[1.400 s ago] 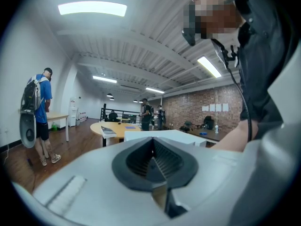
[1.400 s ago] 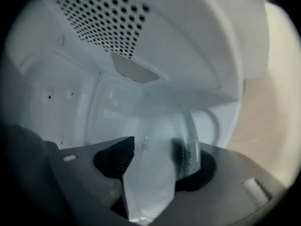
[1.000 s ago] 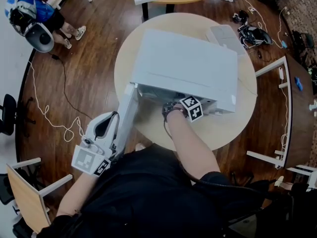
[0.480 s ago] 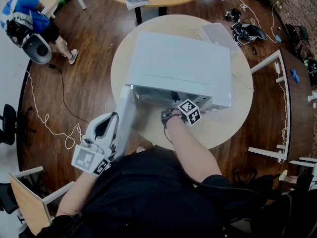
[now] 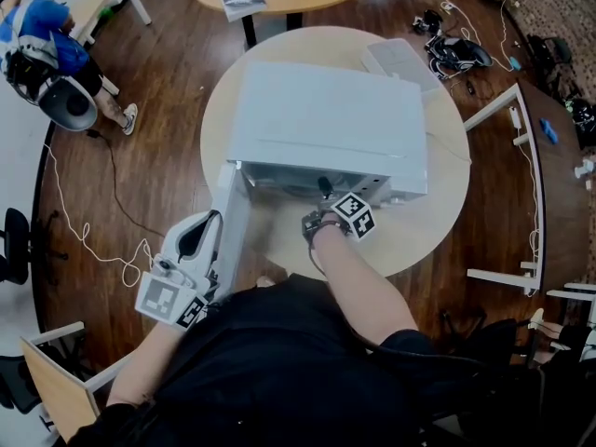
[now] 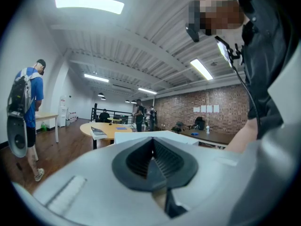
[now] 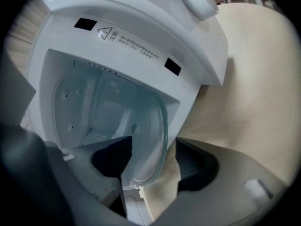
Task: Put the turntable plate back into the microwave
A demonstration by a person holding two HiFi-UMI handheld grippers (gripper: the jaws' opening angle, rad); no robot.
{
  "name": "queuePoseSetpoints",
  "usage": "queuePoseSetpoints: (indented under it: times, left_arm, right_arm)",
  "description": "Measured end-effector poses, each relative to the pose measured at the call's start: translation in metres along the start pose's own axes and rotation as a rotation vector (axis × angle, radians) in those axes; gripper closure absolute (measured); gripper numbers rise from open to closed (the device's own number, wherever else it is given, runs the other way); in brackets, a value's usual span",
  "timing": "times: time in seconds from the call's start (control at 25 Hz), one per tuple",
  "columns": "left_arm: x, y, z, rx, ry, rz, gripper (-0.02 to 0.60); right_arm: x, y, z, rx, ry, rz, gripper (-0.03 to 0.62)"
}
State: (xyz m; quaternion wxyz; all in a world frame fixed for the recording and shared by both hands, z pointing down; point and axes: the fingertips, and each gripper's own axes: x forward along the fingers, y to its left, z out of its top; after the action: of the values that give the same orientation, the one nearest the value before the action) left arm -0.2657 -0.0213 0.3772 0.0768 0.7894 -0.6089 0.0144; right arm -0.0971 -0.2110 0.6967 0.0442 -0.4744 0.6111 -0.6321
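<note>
Right gripper [image 7: 155, 165]: jaws have just been spreading wider. The glass turntable plate [image 7: 149, 140] stands on edge between them, the right pad clear of it, so I judge the grip released. The plate leans at the microwave [image 5: 326, 119] mouth, apparently not yet seated flat. Left gripper [image 6: 151, 159]: pressed together, empty.

The turntable plate [image 7: 150, 145] is clear, glossy glass, and the microwave [image 5: 326, 119] has a smooth white casing with a faint sheen. The round table [image 5: 438, 222] has a pale matt top, and the floor [image 5: 158, 156] is dark, polished wood boards.
</note>
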Motion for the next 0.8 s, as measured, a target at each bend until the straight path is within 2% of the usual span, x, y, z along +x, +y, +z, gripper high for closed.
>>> queuePoseSetpoints:
  times: [0.16,0.32,0.44,0.56,0.68,0.8]
  left_arm:
    - [0.009,-0.004,0.000,0.003,-0.001,-0.020,0.580]
    - [0.016,-0.009,0.001,0.013,-0.007,-0.044,0.580]
    - [0.023,-0.015,0.002,0.003,-0.020,-0.062,0.580]
    - [0.029,-0.024,-0.002,-0.011,-0.026,-0.083,0.580]
    - [0.030,-0.029,-0.015,-0.033,-0.033,-0.094,0.580]
    - [0.035,-0.037,-0.024,-0.057,-0.027,-0.118,0.580]
  right_arm:
    - [-0.011,-0.002,-0.009,-0.098,0.064,0.032,0.310]
    - [-0.041,0.011,-0.022,-0.252,0.171,0.130,0.320]
    - [-0.079,0.030,-0.014,-0.384,0.195,0.225,0.368]
    - [-0.111,0.037,-0.004,-0.470,0.187,0.296,0.467]
    - [-0.124,0.038,0.007,-0.516,0.139,0.318,0.583]
    - [-0.126,0.039,0.012,-0.594,0.095,0.316,0.592]
